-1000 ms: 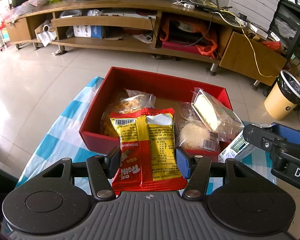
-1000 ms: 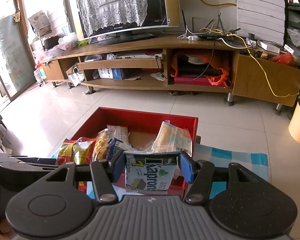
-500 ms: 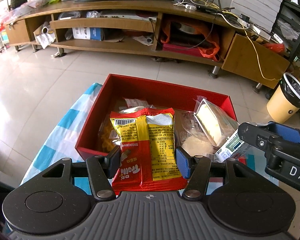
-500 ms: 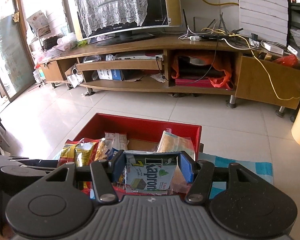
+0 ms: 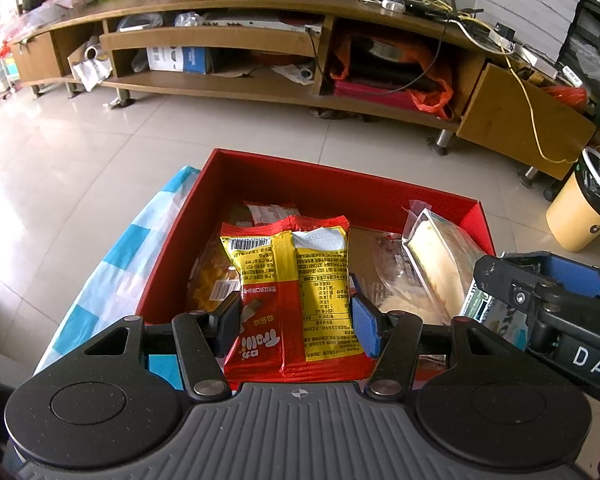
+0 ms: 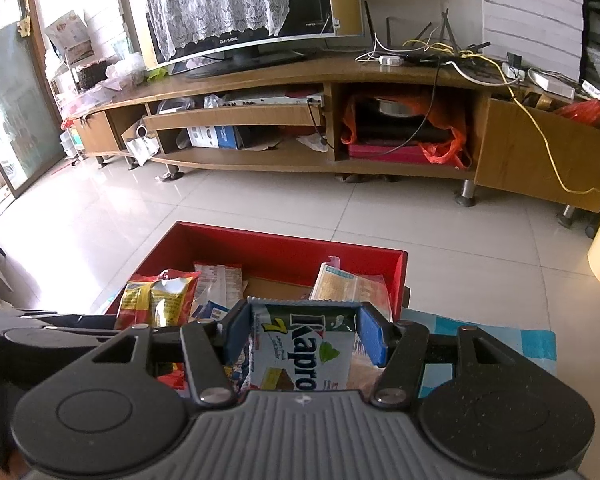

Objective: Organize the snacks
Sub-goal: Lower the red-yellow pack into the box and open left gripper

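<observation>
My left gripper [image 5: 296, 326] is shut on a red and yellow snack packet [image 5: 294, 280], held upright over the near side of a red box [image 5: 340, 188]. Inside the box lie several clear-wrapped snacks, among them a pale cake in a clear wrapper [image 5: 440, 264] at the right. In the right wrist view my right gripper [image 6: 304, 338] is shut on a white and green wafer packet [image 6: 304, 350], also over the red box [image 6: 276, 250]. The right gripper [image 5: 540, 292] shows at the right edge of the left wrist view, and the red and yellow packet [image 6: 156, 296] shows at the left of the right wrist view.
The box stands on a blue and white checked cloth [image 5: 128, 256] over a table edge. Beyond lies a tiled floor [image 5: 80, 152] and a long wooden TV stand [image 5: 260, 36] with clutter. A yellow bin [image 5: 580, 208] stands at the right.
Both grippers have moved forward over the red box with their packets still held; the box looks closer and lower in each view.
</observation>
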Tool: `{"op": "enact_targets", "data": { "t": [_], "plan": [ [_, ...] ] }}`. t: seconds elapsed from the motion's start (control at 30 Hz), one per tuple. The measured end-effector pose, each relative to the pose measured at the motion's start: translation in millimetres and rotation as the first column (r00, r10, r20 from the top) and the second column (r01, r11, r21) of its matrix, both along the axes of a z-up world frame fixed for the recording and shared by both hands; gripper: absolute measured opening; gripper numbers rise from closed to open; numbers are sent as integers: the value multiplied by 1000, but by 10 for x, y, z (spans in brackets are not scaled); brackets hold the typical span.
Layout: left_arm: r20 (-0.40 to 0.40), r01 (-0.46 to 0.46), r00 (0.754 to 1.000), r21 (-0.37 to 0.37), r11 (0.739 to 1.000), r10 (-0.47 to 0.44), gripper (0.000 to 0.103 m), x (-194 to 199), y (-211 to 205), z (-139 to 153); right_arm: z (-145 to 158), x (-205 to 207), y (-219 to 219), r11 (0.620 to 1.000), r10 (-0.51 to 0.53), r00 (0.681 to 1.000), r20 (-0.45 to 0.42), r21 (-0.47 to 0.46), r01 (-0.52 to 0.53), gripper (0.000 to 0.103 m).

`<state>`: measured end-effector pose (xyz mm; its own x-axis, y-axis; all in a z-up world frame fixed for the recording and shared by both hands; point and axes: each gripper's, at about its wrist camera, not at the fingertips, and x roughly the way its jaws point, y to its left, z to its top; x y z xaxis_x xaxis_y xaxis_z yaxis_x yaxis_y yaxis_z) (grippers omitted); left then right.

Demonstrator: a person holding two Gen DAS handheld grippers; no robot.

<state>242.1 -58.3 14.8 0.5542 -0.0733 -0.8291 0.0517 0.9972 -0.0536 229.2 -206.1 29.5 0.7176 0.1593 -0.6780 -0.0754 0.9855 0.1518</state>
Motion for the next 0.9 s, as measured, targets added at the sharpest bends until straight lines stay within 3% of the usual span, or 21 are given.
{"op": "enact_targets", "data": {
  "t": [0.9],
  "plan": [
    [-22,-3,1000,73,997,4,66,273,-191,-251,-343,415,-77,1000,-8,998,-61,17,9,57]
  ]
}}
